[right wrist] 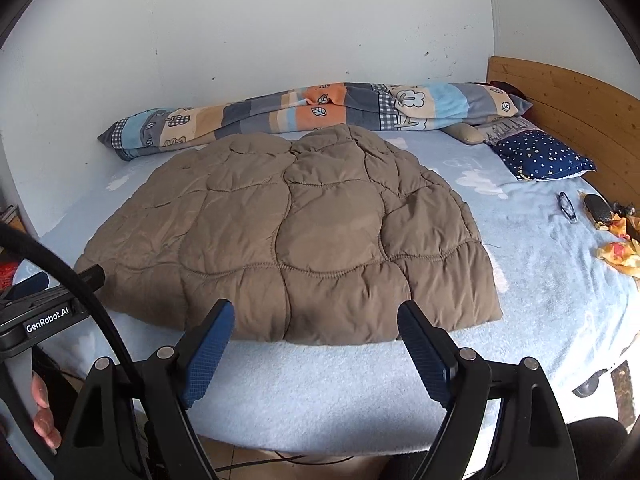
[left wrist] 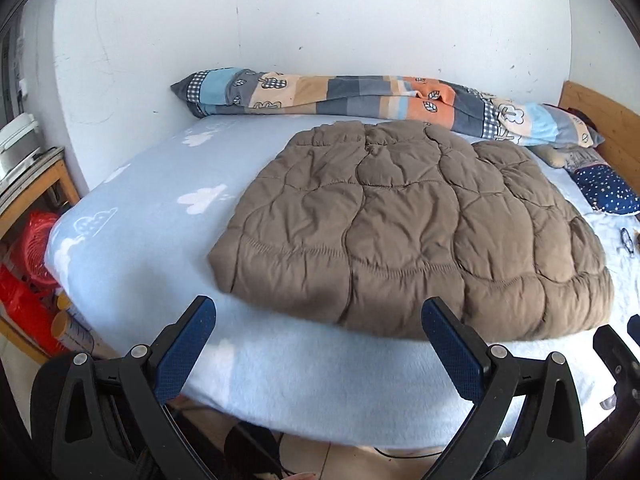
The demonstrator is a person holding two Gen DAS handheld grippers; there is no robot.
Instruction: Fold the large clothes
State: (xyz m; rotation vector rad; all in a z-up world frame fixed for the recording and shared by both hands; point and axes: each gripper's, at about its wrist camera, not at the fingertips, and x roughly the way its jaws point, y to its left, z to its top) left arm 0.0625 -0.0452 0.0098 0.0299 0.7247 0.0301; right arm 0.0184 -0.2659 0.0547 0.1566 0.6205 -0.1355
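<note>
White walls close in the corner where the bed (left wrist: 132, 248) stands, covered by a pale blue sheet with cloud prints, a rolled patchwork quilt (left wrist: 360, 94) along the far wall and a star-print pillow (right wrist: 544, 156) by the wooden headboard (right wrist: 572, 108).

On the sheet lies the brown padded coat (right wrist: 288, 236), spread flat and puffy, its hem edge running along the near side of the bed and its narrower end pointing away toward the wall. So its length runs straight away from both tools, while the hem lies crosswise in front of them.

The left hand-held gripper (left wrist: 318, 344) hangs just off the near edge with its jaws spread wide and nothing between them; the coat's near left corner sits just ahead of it. The right hand-held gripper (right wrist: 316, 344) is likewise spread and empty, facing the middle-to-right stretch of the hem, about as close.

Neither is clearly nearer. Flat like this, the coat could be waiting for a fold or already doubled once; I can't tell which.
</note>
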